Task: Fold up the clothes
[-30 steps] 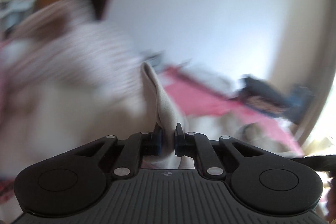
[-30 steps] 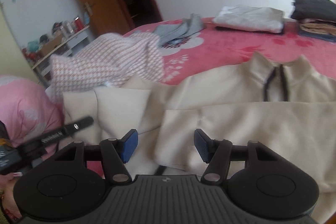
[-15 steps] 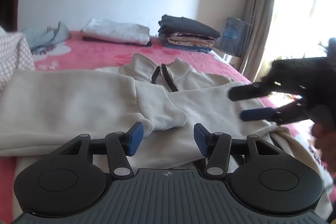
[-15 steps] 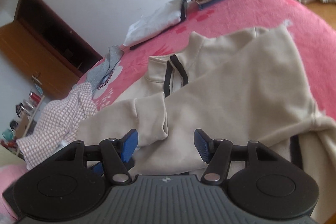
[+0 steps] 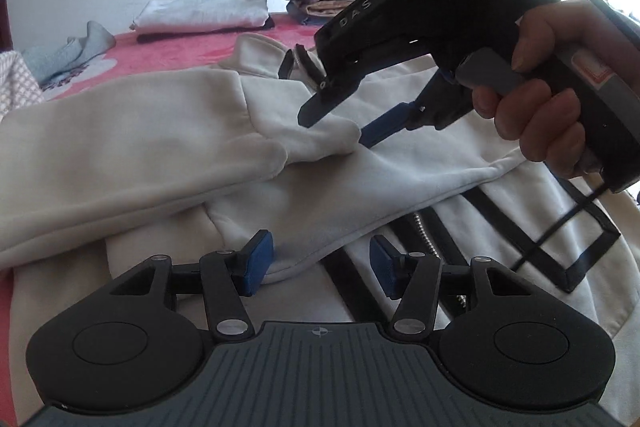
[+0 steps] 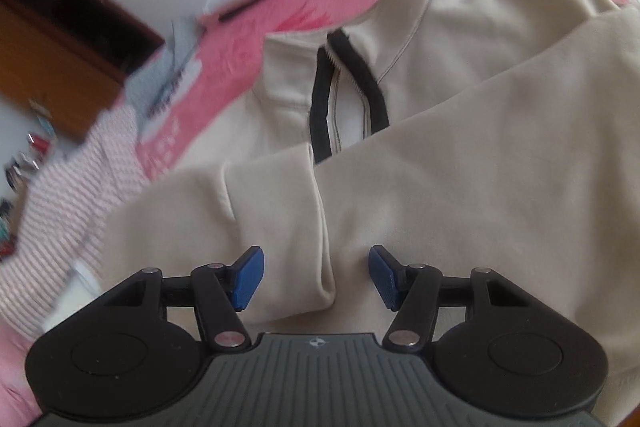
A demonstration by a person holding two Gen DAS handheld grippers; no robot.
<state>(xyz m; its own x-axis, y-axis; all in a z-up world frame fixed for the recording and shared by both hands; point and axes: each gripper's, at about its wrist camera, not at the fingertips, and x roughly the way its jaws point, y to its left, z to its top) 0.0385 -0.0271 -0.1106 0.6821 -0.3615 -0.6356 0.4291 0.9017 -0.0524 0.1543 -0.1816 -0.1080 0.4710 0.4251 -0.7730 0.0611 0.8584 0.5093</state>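
Sweatshirt (image 5: pixel 132 143), cream with a dark-trimmed zip collar, lies spread across the pink bed (image 5: pixel 160 55), both sleeves already crossed over its chest, and the biggest risk I see is dragging the whole body out of square if I pull either sleeve sideways on that soft cover. The left sleeve (image 5: pixel 120 147) lies thick and loosely stacked, so a careless lift could flip it back open. Its cuff (image 5: pixel 316 139) sits between the tips of my right gripper (image 5: pixel 336 127), whose jaws are closing but not yet pressing; if they shut too shallow I catch only the cuff's edge and it slips out, too deep and I pinch the layer beneath as well. My left gripper (image 5: pixel 320 263) hangs open and empty just above the lower sleeve's edge, close to the zip, which could snag a pad.
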